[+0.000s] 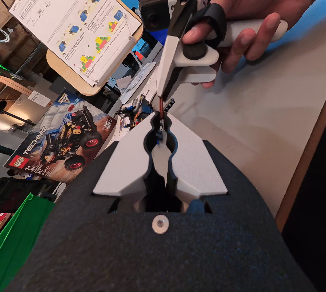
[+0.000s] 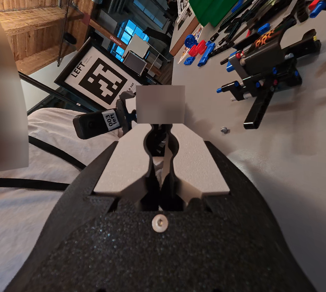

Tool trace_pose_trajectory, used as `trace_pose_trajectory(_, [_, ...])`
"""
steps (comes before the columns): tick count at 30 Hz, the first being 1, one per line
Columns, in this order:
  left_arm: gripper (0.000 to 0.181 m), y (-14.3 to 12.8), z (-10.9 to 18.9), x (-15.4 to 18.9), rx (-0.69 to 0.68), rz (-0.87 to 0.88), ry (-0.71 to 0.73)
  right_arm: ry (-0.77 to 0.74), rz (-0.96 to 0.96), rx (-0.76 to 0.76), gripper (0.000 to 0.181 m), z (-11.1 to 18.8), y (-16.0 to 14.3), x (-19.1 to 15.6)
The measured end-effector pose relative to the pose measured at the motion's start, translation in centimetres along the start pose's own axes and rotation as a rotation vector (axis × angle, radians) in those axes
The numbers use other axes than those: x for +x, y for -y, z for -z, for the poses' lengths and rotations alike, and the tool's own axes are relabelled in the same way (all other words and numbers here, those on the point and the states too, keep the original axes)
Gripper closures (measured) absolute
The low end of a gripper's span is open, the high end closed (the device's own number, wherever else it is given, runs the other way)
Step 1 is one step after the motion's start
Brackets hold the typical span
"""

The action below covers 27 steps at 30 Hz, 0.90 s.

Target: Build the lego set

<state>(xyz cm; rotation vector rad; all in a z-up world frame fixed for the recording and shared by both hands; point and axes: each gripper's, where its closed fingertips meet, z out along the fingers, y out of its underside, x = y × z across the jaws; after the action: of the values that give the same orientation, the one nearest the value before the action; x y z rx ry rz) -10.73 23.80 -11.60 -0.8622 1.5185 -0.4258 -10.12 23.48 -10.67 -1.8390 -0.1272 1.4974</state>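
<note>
In the left wrist view my left gripper (image 1: 161,116) is shut on a small black piece with blue pins (image 1: 159,135), which sits between its fingers above the table. My right gripper (image 1: 161,97) comes in from the upper right, held by a hand (image 1: 255,19). It is shut on a thin brown axle (image 1: 161,108), whose lower end reaches down between the left fingertips to the small piece. In the right wrist view my right gripper (image 2: 161,125) is closed, with dark parts (image 2: 158,140) between its fingers. A blurred patch covers most of the left gripper there.
The partly built black and blue truck chassis (image 1: 139,109) lies on the pale table (image 1: 247,116); it also shows in the right wrist view (image 2: 264,71). Loose blue, red and black parts (image 2: 199,49) lie beyond it. Also in view are a green bin (image 1: 21,230), the set's box (image 1: 58,140) and an instruction sheet on a stand (image 1: 75,19). Less than 4 cm separates the two grippers' tips.
</note>
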Motion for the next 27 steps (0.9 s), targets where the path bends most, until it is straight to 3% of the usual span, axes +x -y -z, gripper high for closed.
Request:
trace_pose_trajectory(8, [0.179, 0.0, -0.1, 0.0, -0.002, 0.009, 0.002, 0.015, 0.01, 0.015, 0.179, 0.0, 0.2, -0.2])
trace_pose_trajectory(17, [0.169, -0.3, -0.5, 0.4, -0.011, 0.224, -0.154, -0.067, 0.07, -0.048, 0.179, 0.8, 1.7, 0.5])
trace_pose_trajectory(23, [0.171, -1.2, -0.9, -0.6, -0.031, 0.439, -0.265, -0.244, 0.057, -0.087, 0.178, 6.2, 6.9, 5.6])
trace_pose_trajectory(27, [0.172, -2.6, -1.8, -1.8, -0.088, 0.532, -0.252, -0.266, -0.066, -0.092, 0.178, 6.4, 6.9, 9.0])
